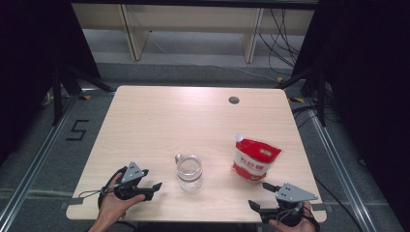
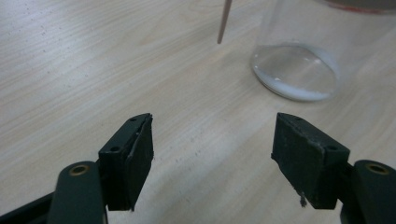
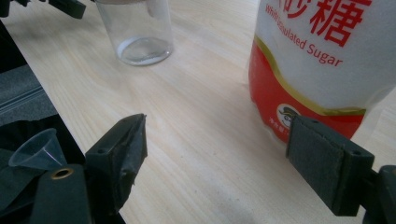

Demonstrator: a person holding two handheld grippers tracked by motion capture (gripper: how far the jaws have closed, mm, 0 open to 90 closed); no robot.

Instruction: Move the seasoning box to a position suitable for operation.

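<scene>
Your bench [image 1: 145, 125] carries two things near its front edge. The larger is the red and white sugar pouch [image 1: 255, 158], standing upright at front right with its white spout cap at the top, just ahead of your right gripper [image 1: 263, 195]. It looks full and soft-walled: likely the heavier item, apt to sag and buckle if you pinch it in the middle, and the glossy film may slide between the pads. You would do best to take it high, near the stiffer shoulder under the spout, or across a side seam, and keep it upright.

The smaller thing is the clear glass jar [image 1: 188, 172], open-mouthed with its wire clasp at the back rim, standing at front centre, between the two grippers and well apart from the pouch. A thin white layer lies in its bottom. Treat it as rigid, smooth and breakable; a grip across the lower wall should steady it, firm but not hard.

Your left gripper [image 1: 151, 187] points at the jar from the left, jaws apart with nothing between them. Your right gripper's jaws also stand wide and empty, the pouch just beyond them.

A small clear funnel [image 3: 37, 150] sits off the bench edge near your right hand.
</scene>
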